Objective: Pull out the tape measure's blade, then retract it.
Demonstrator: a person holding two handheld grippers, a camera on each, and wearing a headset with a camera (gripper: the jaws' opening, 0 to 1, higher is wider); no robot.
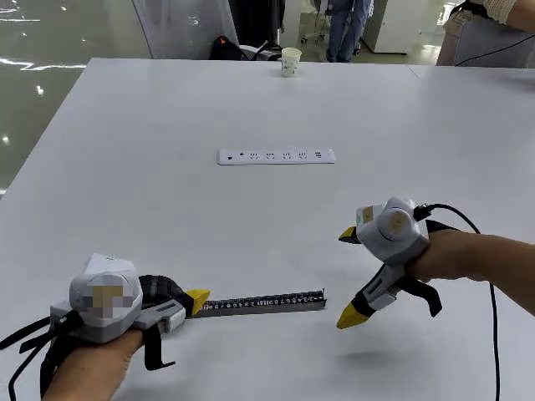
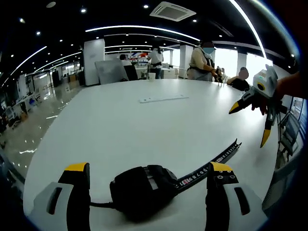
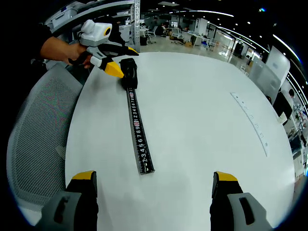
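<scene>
Black case (image 1: 163,291) lies toward the table's (image 1: 251,100) near left corner. The blade (image 1: 259,302) is drawn out of it along the near edge, and its tip (image 3: 147,168) stops just short of the right gripper (image 1: 349,276). That gripper hovers with its jaws spread and empty, and its own view has the tip lying between them, the long axis running straight away. The left gripper (image 2: 148,168) straddles the case. Its view shows a gap on each side, so it looks unclamped, which the head view leaves unclear. Retracting likely comes next: the right is nearer the tip, the left nearer the case.
</scene>
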